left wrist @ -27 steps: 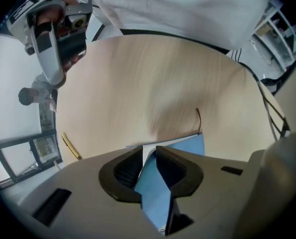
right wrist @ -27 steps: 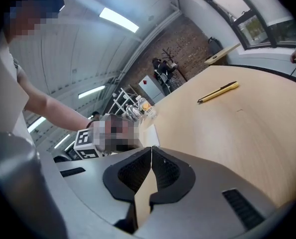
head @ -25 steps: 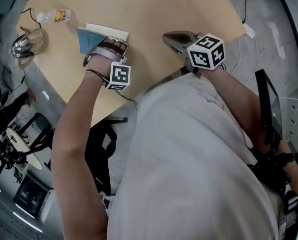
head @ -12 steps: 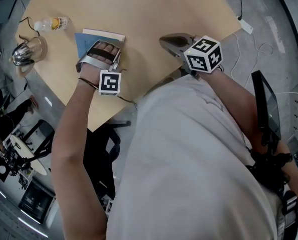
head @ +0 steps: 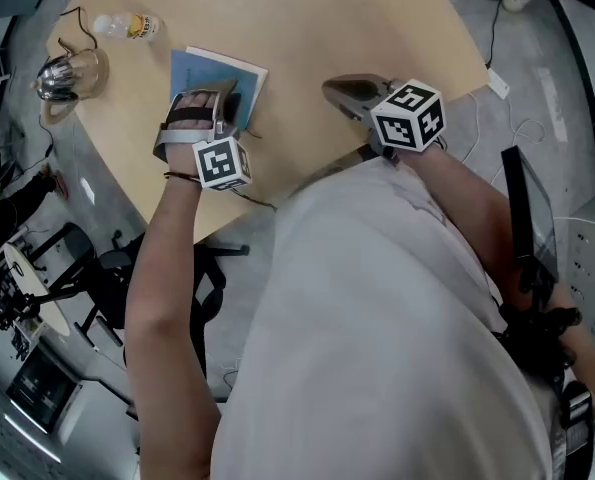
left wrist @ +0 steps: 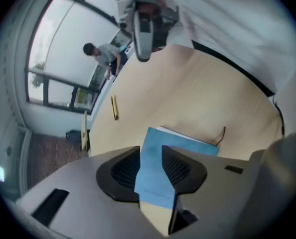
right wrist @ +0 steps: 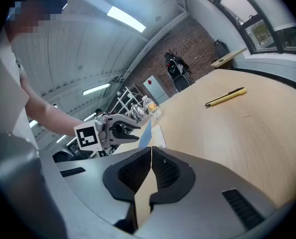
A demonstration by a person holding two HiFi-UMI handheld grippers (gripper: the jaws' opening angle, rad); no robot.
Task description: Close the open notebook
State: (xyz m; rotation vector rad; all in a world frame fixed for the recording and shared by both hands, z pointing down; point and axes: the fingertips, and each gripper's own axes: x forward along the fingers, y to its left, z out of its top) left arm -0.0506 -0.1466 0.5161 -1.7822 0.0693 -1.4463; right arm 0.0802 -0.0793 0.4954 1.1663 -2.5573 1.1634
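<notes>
Pale wooden table [head: 377, 18], grey floor below. Right gripper [right wrist: 151, 163] clenched, empty. Left gripper [left wrist: 151, 169]: jaws just opened wide, then eased in slightly; they stand apart, pinching nothing. Beneath and beyond it, blue notebook [head: 209, 71] lies closed and flat at the table's left, long axis running away from the person. Farther: yellow pen [right wrist: 225, 97], windows.

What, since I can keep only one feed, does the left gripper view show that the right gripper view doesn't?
Left only: the right gripper from the front, jaws shut and empty; a distant person. Right only: the left gripper, its jaws just opened, apart and gripping nothing, above the notebook; a bottle. Both: the table, the pen and the notebook.
</notes>
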